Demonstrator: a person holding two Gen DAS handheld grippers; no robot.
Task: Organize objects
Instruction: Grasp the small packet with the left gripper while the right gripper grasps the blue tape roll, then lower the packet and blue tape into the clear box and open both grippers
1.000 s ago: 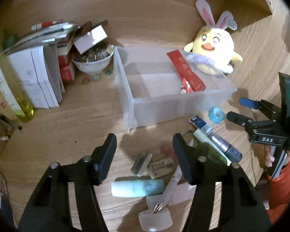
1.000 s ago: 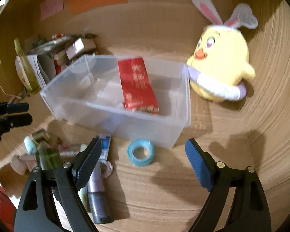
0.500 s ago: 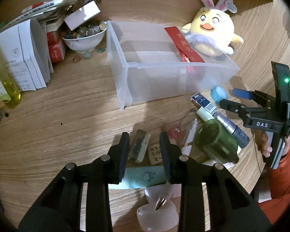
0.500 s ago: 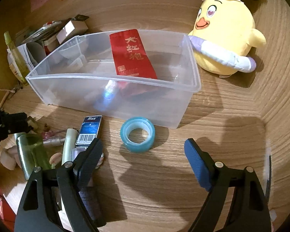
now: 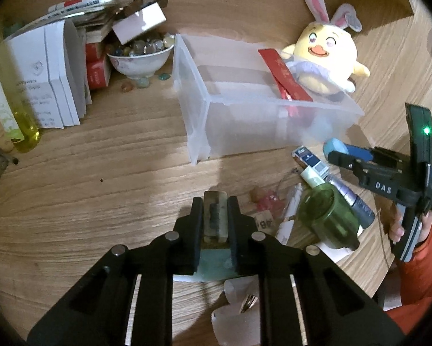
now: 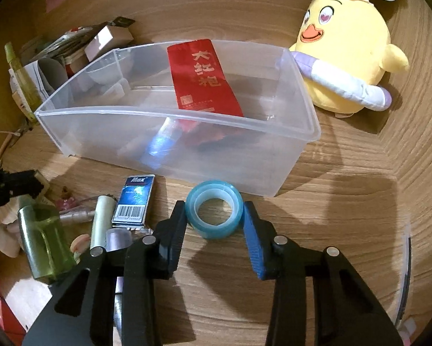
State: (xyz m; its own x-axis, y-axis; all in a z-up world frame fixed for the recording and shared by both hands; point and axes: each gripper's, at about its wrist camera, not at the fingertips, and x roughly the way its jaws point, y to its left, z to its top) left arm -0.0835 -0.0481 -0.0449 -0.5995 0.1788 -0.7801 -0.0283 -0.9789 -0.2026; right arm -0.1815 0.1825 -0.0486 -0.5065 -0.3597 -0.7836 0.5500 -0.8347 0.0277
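Note:
A clear plastic bin (image 5: 204,124) stands on the wooden table and holds a red envelope (image 5: 285,76); both show in the right wrist view too, the bin (image 6: 302,132) and the envelope (image 6: 201,77). My left gripper (image 5: 215,210) is shut on a small greenish block (image 5: 214,216) lying on the table. My right gripper (image 6: 214,216) is closed around a blue tape roll (image 6: 214,213) just in front of the bin, its fingers touching both sides. The right gripper also shows in the left wrist view (image 5: 343,154).
A yellow plush chick (image 6: 345,66) sits right of the bin. A green bottle (image 6: 43,245), a blue Max box (image 6: 135,199), tubes and pens lie left of the tape. A bowl of marbles (image 5: 141,57), books and a yellow bottle (image 5: 14,109) stand far left.
My left gripper has closed on the greenish block. My right gripper has moved forward and down and closed around the blue tape roll.

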